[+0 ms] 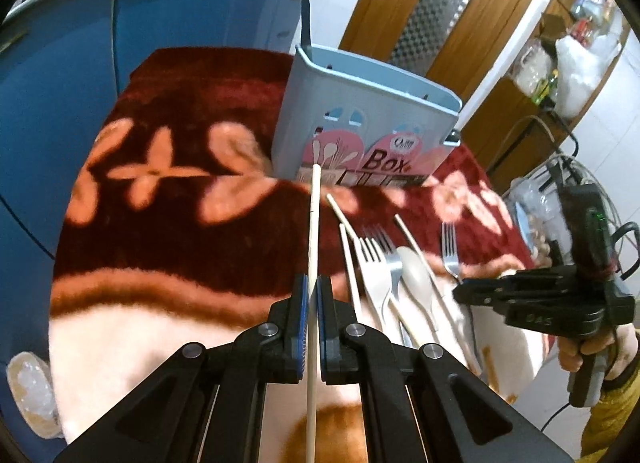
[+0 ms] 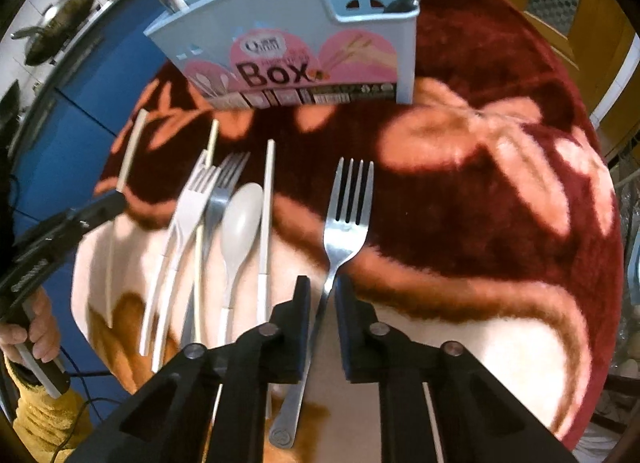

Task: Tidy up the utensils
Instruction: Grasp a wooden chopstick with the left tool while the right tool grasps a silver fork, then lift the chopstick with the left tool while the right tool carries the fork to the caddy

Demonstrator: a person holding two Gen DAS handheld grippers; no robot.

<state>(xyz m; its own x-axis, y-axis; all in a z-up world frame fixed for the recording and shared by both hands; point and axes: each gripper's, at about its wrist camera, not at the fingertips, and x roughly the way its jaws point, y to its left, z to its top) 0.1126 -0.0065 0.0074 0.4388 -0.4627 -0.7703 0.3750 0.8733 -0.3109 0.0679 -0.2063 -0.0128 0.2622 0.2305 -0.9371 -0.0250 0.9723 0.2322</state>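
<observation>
Both grippers busy over the loose cutlery

The left gripper (image 1: 313, 295) pinched a chopstick (image 1: 314, 223) pointing toward the blue box (image 1: 360, 119); the right gripper (image 2: 322, 295) sat narrow around a steel fork (image 2: 347, 215), its grip unclear. More utensils lay beside them on the blanket (image 2: 480, 183). The thin chopstick could swivel and miss the box's opening.
</observation>
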